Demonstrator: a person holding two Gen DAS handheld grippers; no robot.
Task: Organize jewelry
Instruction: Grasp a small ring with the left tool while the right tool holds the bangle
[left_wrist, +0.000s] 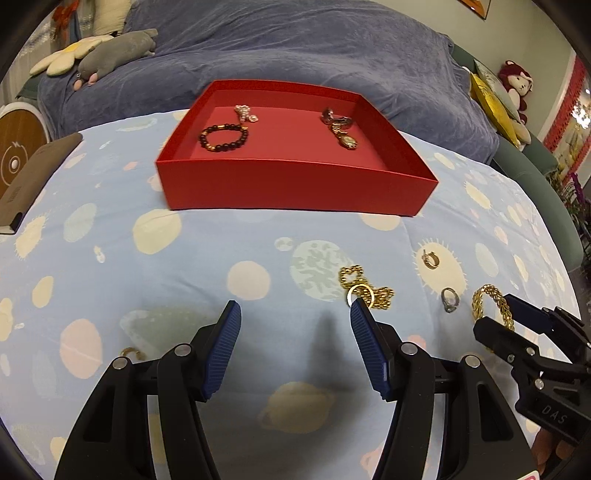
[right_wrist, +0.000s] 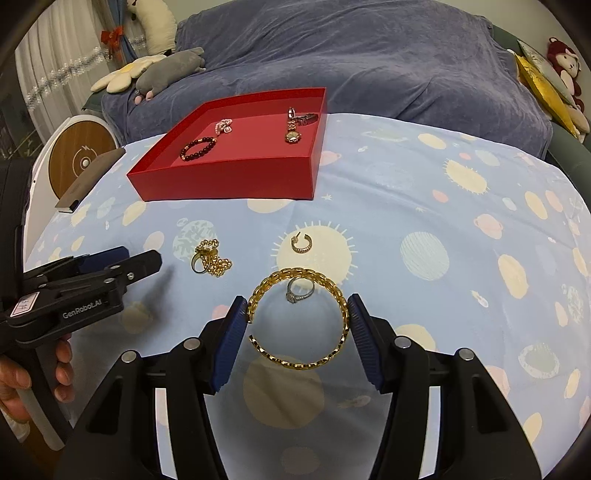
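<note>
Left wrist view: the left gripper (left_wrist: 295, 314) spread wide, holding nothing, hovering over the cloth beside the gold chain (left_wrist: 365, 288), likely lined up for it. Behind, the red box (left_wrist: 295, 184) carries a bead bracelet (left_wrist: 223, 137) and a watch (left_wrist: 341, 127).

Right wrist view: the right gripper (right_wrist: 297, 314) brackets the gold bracelet (right_wrist: 299, 321), pads (right_wrist: 236, 332) seemingly touching its sides; firm grip or not, I cannot tell. A silver ring (right_wrist: 300, 288) lies just beyond.

box (right_wrist: 236, 177) behind rings (right_wrist: 300, 290), bangle (right_wrist: 295, 363); watch (right_wrist: 293, 134) inside.
</note>
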